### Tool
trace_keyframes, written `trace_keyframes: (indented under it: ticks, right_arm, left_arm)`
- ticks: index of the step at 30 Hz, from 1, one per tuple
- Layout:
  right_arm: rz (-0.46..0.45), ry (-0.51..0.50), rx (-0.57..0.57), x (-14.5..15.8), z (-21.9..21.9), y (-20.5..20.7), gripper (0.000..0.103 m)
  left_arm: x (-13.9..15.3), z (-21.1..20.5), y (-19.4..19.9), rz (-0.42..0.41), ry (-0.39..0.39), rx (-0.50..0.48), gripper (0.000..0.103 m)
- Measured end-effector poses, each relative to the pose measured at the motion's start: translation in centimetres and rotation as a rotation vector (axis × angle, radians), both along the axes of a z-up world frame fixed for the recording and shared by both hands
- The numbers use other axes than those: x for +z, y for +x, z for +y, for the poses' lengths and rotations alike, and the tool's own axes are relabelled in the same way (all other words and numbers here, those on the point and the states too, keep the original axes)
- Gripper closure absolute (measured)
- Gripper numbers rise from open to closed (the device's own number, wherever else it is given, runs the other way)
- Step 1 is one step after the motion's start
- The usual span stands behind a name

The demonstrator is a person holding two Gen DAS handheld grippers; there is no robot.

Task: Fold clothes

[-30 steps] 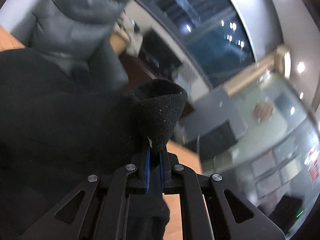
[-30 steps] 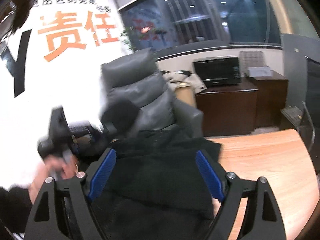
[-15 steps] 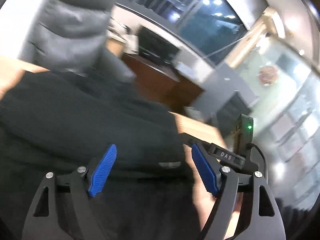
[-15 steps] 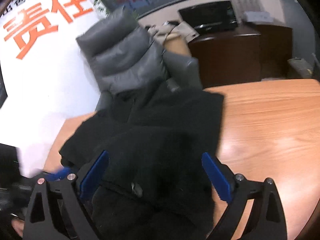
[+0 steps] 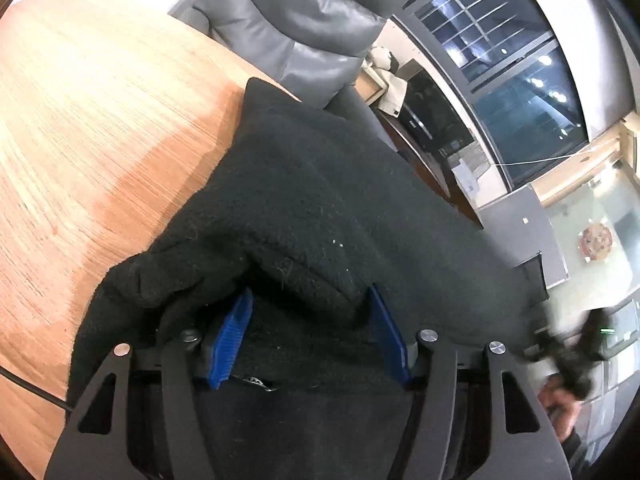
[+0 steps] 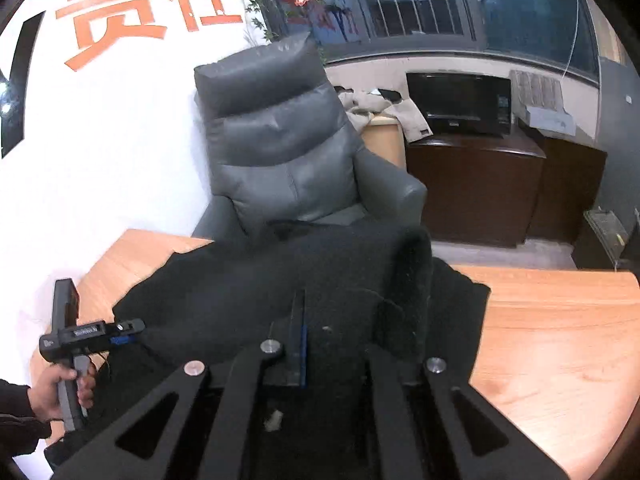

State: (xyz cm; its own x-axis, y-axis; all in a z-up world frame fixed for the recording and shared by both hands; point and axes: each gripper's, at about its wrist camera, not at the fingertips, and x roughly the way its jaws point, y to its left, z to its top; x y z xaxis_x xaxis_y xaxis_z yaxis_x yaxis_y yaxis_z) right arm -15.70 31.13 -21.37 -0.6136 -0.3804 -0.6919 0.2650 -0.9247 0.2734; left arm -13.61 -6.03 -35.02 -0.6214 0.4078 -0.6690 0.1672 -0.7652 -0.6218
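Mostly black fleece (image 5: 320, 184) fills both views; it lies bunched on the wooden tabletop (image 5: 92, 128), its far edge hanging toward the grey armchair (image 6: 280, 148).

Left wrist view: left gripper (image 5: 310, 328) has its blue pads (image 5: 234, 334) apart, a thick fold of fleece sitting between them, jaws closing on it; pads not clearly pressing yet. Bare tabletop runs off to the left of the cloth. At the right edge the other gripper shows only as a dark blur with a hand (image 5: 560, 408) under it.

Right wrist view: right gripper (image 6: 300, 336) is closed, fingers together with a blue pad edge visible; whether cloth is pinched between them, cannot tell, though fleece lies right under and around the tips. A raised ridge of fleece (image 6: 416, 280) stands just right of the fingers. This view alone shows the left gripper from outside, at lower left, held by a hand (image 6: 60, 388) at the cloth's left edge, plus bare tabletop on the right, a dark cabinet (image 6: 480, 184) with a black microwave (image 6: 460, 104), and orange wall lettering (image 6: 148, 4).
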Motion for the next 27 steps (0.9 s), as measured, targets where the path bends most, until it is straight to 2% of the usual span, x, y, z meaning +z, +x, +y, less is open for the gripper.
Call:
trace_keyframes:
  ticks: [1,2,3,5,6,7,9,10,12,14,15,16,19,21,24,27]
  right_arm:
    - [-0.067,0.019,-0.008,-1.8,0.3,-0.3,0.098]
    - [-0.191,0.055,-0.009,-5.2,0.6,-0.8,0.097]
    - [-0.268,0.083,-0.010,-7.4,0.8,-1.0,0.095]
    - [-0.249,0.108,-0.005,-7.5,0.8,-0.4,0.091]
    - [-0.242,0.126,-0.004,-7.4,0.7,-0.2,0.083]
    - [-0.240,0.159,-0.005,-6.8,0.3,0.0,0.069]
    - [-0.236,0.240,-0.005,-5.1,-0.6,0.6,0.052]
    - [-0.220,0.257,0.014,-3.8,-1.1,0.8,0.051]
    - [-0.147,0.270,0.089,-0.1,-2.3,1.3,0.048]
    - [-0.051,0.245,0.198,3.9,-4.4,1.2,0.027]
    - [-0.022,0.214,0.268,5.2,-6.3,0.4,0.013]
    - [-0.005,0.177,0.345,6.0,-8.4,-0.6,0.011]
    - [0.038,0.063,0.580,7.8,-15.1,-4.0,0.011]
    - [-0.013,-0.009,0.757,6.0,-20.5,-7.8,0.011]
    - [-0.203,-0.054,0.863,0.5,-27.2,-14.0,0.011]
    - [-0.322,0.058,0.868,-5.5,-32.5,-18.5,0.011]
  left_arm:
    - [-0.1,-0.1,0.3,0.001,-0.002,-0.005,0.051]
    - [-0.3,-0.4,0.6,-0.001,-0.002,-0.006,0.059]
    - [-0.5,-0.8,0.6,-0.008,0.006,-0.003,0.063]
    - [-0.7,-1.7,1.3,-0.011,0.049,0.003,0.067]
    - [-1.1,-1.9,0.9,-0.008,0.041,-0.002,0.067]
    - [-1.5,-2.0,0.5,-0.005,0.032,-0.007,0.067]
    - [-1.2,-1.6,0.1,-0.003,0.010,-0.011,0.067]
    - [-0.8,-1.5,0.1,-0.004,0.001,-0.015,0.066]
    - [-0.1,-1.0,0.3,-0.002,-0.020,-0.035,0.057]
    - [0.7,-0.7,0.6,0.015,-0.035,-0.043,0.038]
    - [1.1,-0.7,1.0,0.030,-0.042,-0.043,0.034]
    - [1.5,-0.7,1.4,0.045,-0.050,-0.042,0.026]
    - [1.1,-0.9,1.1,0.043,-0.047,-0.049,0.025]
    - [1.1,-1.2,1.1,0.052,-0.030,-0.054,0.025]
    - [0.8,-1.3,1.3,0.065,-0.031,-0.064,0.025]
    - [0.6,-1.4,1.5,0.074,-0.026,-0.065,0.025]
